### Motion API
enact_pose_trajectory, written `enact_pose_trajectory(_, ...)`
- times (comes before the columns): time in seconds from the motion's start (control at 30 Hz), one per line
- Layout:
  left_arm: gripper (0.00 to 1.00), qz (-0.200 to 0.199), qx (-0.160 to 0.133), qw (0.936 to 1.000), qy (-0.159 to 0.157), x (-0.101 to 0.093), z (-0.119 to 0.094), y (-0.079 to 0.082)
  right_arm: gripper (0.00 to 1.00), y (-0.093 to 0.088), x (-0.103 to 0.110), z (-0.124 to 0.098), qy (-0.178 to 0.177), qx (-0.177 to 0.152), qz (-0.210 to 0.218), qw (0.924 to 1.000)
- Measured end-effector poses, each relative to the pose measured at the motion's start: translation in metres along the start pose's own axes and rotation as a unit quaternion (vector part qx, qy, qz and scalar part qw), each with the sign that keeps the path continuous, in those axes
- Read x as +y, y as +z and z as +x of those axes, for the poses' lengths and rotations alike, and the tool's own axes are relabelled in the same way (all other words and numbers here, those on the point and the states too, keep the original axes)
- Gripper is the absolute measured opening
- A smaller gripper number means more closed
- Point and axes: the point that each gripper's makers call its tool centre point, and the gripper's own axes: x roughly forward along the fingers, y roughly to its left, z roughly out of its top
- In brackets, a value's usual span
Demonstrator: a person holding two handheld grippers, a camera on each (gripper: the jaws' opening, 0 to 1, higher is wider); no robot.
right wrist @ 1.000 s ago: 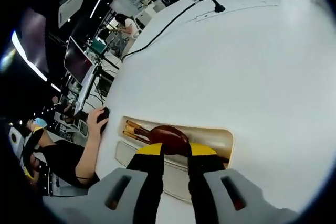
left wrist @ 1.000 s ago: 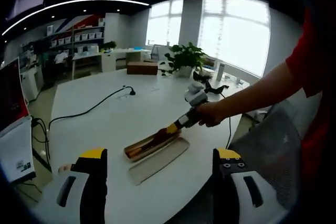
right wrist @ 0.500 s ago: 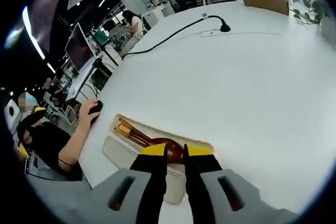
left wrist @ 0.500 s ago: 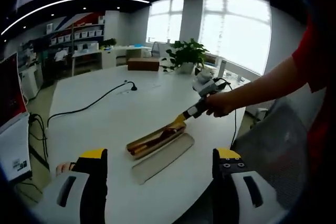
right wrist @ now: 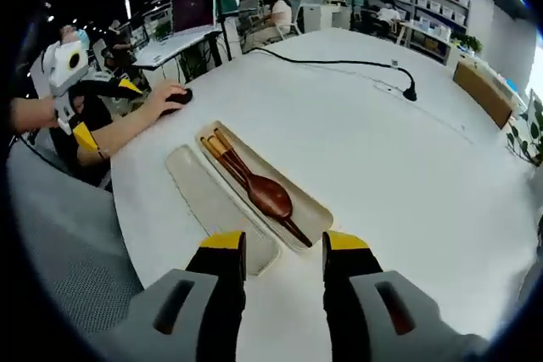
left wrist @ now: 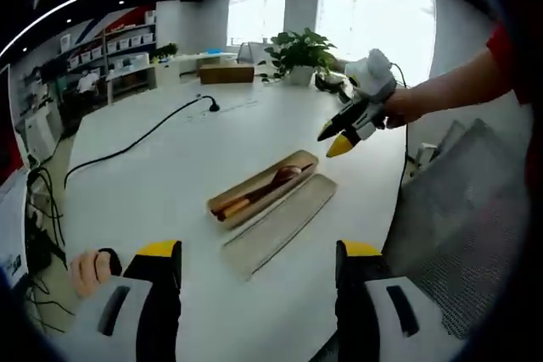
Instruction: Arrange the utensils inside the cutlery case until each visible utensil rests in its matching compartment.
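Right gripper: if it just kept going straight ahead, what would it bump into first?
Probably the cutlery case: the right gripper points at its near end, where the wooden spoon lies. The lid sits just left. Depth is hard to judge.

open beige cutlery case [right wrist: 316, 212] on the white table, brown spoon [right wrist: 265, 195] and chopsticks [right wrist: 222, 151] inside, lid [right wrist: 212, 203] alongside.

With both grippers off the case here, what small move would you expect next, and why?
Probably none beyond a check. The wooden spoon and chopsticks lie lengthwise inside the cutlery case, with its lid beside it. The right gripper and left gripper are open and empty, above the table.
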Motion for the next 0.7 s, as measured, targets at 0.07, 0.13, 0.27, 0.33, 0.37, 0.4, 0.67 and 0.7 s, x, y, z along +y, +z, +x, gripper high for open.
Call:
enact_pose_trajectory(0.07, 0.72, 0.004, 0.0, 1.0, 0.001, 0.004, 0.008, -0.003, 0.35, -0.005, 0.004, 0.0, -0.004, 0.004, -0.027, 0.9996)
enact_pose_trajectory(0.13, 0.69, 0.007, 0.01, 0.9999, 0.001, 0.007, 0.015, -0.008, 0.37, -0.012, 0.01, 0.003, -0.002, 0.009, -0.029, 0.9995)
enact_pose_trajectory(0.27, 0.7, 0.024, 0.021, 0.9994, 0.013, 0.015, 0.032, -0.018, 0.39, -0.028, 0.02, 0.012, 0.007, 0.021, -0.022, 0.9995)
enact_pose_trajectory(0.33, 0.67, 0.029, 0.03, 0.999, 0.016, 0.016, 0.038, -0.021, 0.37, -0.035, 0.031, 0.015, 0.029, 0.038, -0.011, 0.9988)
enact_pose_trajectory(0.37, 0.64, 0.028, 0.028, 0.9992, 0.006, 0.013, 0.041, -0.02, 0.39, -0.037, 0.034, 0.017, 0.029, 0.04, -0.024, 0.9985)
enact_pose_trajectory(0.4, 0.62, 0.029, 0.023, 0.9993, 0.004, 0.012, 0.043, -0.019, 0.4, -0.037, 0.032, 0.018, 0.023, 0.039, -0.043, 0.9981)
enact_pose_trajectory(0.67, 0.65, 0.067, 0.062, 0.9958, 0.001, 0.014, 0.066, -0.036, 0.44, -0.04, 0.03, 0.031, 0.012, 0.046, -0.049, 0.9977)
enact_pose_trajectory(0.7, 0.66, 0.07, 0.065, 0.9954, 0.003, 0.016, 0.066, -0.038, 0.44, -0.04, 0.032, 0.03, 0.012, 0.047, -0.05, 0.9976)
